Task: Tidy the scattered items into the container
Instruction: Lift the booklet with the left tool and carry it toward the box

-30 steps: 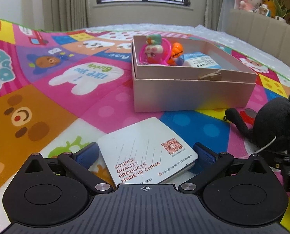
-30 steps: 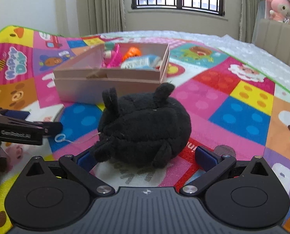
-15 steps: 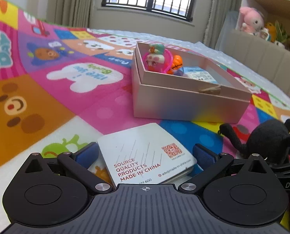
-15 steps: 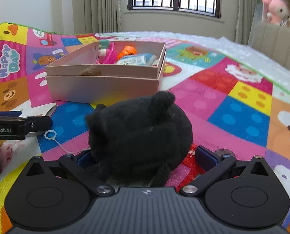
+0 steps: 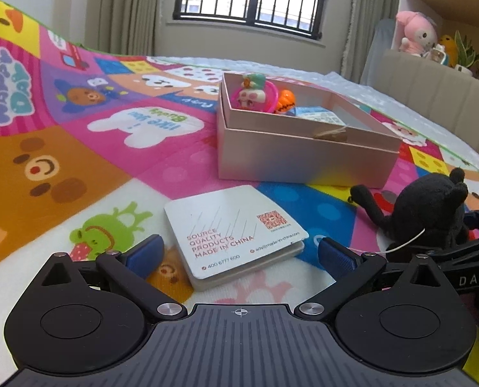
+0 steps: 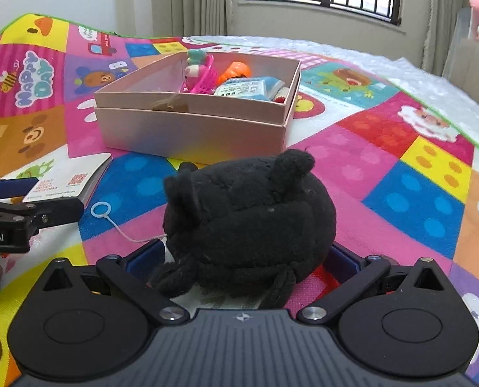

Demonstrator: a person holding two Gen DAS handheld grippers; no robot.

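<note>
A: Left wrist view, item by item, please.

B: I log the left gripper [image 5: 239,251], jaws spread wide, blue pads on either side of a white booklet [image 5: 236,232] without touching it. The booklet lies flat on the play mat [image 5: 78,148]. Beyond it stands the pink box [image 5: 304,158], open, holding a pink toy [image 5: 254,95], an orange toy [image 5: 286,100] and a blue-and-white packet [image 5: 320,116]. At the right edge I see the black plush [image 5: 433,209] on the mat, near the box.

A: And the right wrist view?

B: I log the right gripper [image 6: 242,258], jaws spread around the black plush [image 6: 249,222]; whether the pads press its sides I cannot tell, as the plush hides them. A thin white loop cord [image 6: 110,216] trails from it across the mat. The pink box [image 6: 194,129] sits behind the plush, the same contents inside. The booklet [image 6: 68,177] lies at the left, with the left gripper's finger beside it.
</note>
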